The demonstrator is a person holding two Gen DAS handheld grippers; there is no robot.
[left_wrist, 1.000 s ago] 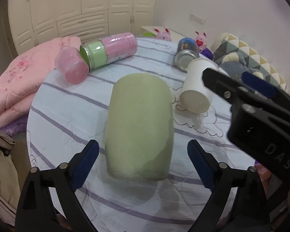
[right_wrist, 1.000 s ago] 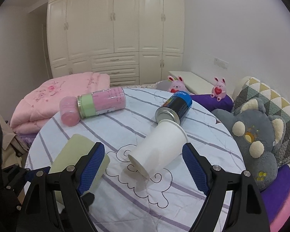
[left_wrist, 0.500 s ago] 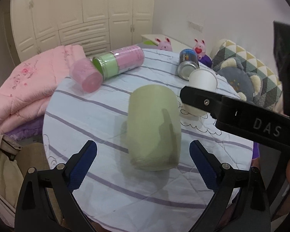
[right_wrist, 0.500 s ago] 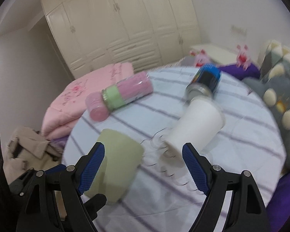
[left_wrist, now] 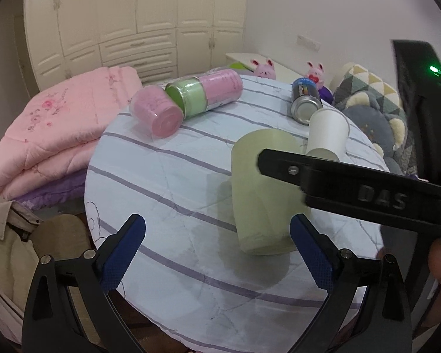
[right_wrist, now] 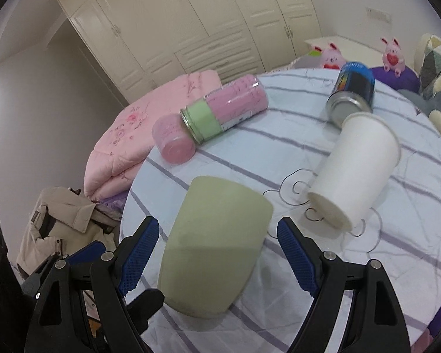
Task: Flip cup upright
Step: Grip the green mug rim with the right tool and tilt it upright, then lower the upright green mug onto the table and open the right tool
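Note:
A pale green cup (right_wrist: 214, 244) lies on its side on the round striped table (right_wrist: 279, 150), base end toward me. It also shows in the left wrist view (left_wrist: 261, 194). My right gripper (right_wrist: 217, 253) is open, its blue-padded fingers on either side of the green cup, not touching. My left gripper (left_wrist: 217, 253) is open and empty, to the left of the cup. The right gripper's black arm (left_wrist: 352, 191) crosses the left wrist view over the cup. A white paper cup (right_wrist: 355, 170) lies on its side further right.
A pink and green bottle (right_wrist: 229, 108) and a small pink cup (right_wrist: 173, 141) lie at the far left of the table. A blue can (right_wrist: 352, 91) lies behind the paper cup. Pink quilts (left_wrist: 50, 135), a beige coat (right_wrist: 61, 229) and plush toys (left_wrist: 376, 117) surround the table.
My right gripper has swung left from the paper cup until it straddles the green cup. My left gripper has drawn back and left, so the cup now sits to its right.

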